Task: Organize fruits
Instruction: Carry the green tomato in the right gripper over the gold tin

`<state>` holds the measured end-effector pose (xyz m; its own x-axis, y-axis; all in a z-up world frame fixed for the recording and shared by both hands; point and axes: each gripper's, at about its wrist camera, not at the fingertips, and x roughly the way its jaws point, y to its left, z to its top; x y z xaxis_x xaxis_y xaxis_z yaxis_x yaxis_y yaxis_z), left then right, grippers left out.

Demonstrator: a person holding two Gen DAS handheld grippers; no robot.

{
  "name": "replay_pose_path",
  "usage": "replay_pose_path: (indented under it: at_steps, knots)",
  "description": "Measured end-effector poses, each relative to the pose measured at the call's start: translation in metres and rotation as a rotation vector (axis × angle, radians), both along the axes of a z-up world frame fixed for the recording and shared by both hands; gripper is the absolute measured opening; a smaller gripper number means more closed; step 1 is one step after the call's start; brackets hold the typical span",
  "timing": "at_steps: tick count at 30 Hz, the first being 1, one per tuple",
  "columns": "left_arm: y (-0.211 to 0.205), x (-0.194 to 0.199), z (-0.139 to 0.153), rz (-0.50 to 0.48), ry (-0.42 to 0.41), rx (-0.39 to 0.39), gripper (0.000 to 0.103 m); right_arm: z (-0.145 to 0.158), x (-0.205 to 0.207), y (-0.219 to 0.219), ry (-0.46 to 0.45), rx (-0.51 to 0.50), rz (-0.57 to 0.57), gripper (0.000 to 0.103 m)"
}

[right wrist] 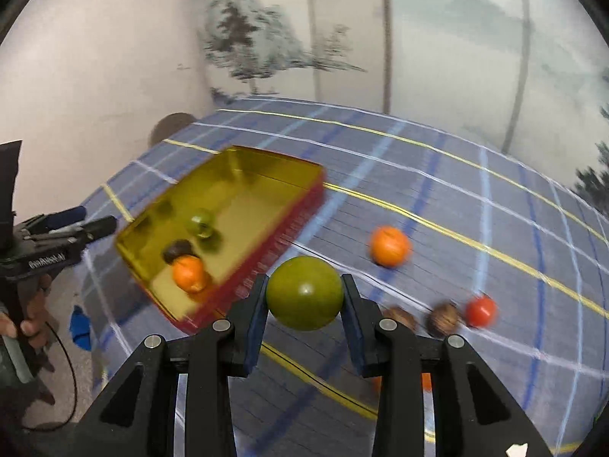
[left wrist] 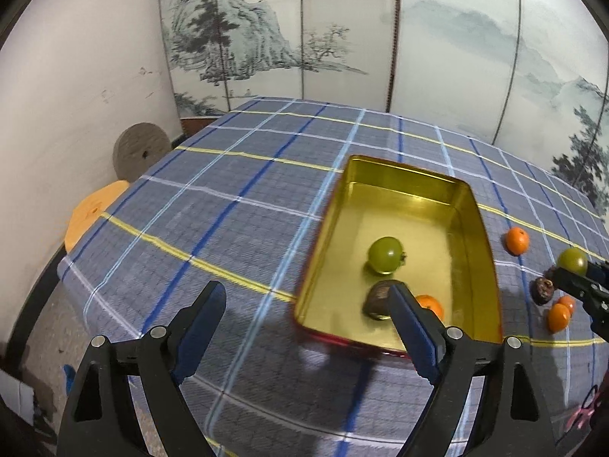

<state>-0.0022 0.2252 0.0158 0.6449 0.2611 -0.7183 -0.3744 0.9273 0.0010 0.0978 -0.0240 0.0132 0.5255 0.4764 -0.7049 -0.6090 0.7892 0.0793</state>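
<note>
Presently: right tongs (right wrist: 304,297) clamped on green fruit (right wrist: 304,292), above bench (right wrist: 437,160); tin (right wrist: 243,190) left of them. Left tongs (left wrist: 308,304) wide apart, empty, beside tin.

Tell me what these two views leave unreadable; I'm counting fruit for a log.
- Left wrist view: the brown fruit and orange in the gold tin are half hidden behind the left gripper's finger.
- Right wrist view: motion blur smears the brown fruits on the cloth, so their kind is unclear.
- Right wrist view: an orange piece is mostly covered by the right gripper holding the green fruit.
</note>
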Motion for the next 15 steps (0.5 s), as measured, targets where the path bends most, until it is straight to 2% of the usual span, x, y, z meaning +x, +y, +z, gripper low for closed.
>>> replay_pose_path:
  at_steps: [9, 15]
  knots:
    - [0.024, -0.012, -0.003, 0.049, 0.007, -0.001, 0.087, -0.006, 0.008, 0.084, 0.002, -0.040, 0.134, 0.034]
    - [0.039, -0.016, -0.007, 0.081, 0.016, -0.016, 0.087, -0.022, 0.018, 0.116, 0.020, -0.095, 0.167, 0.034]
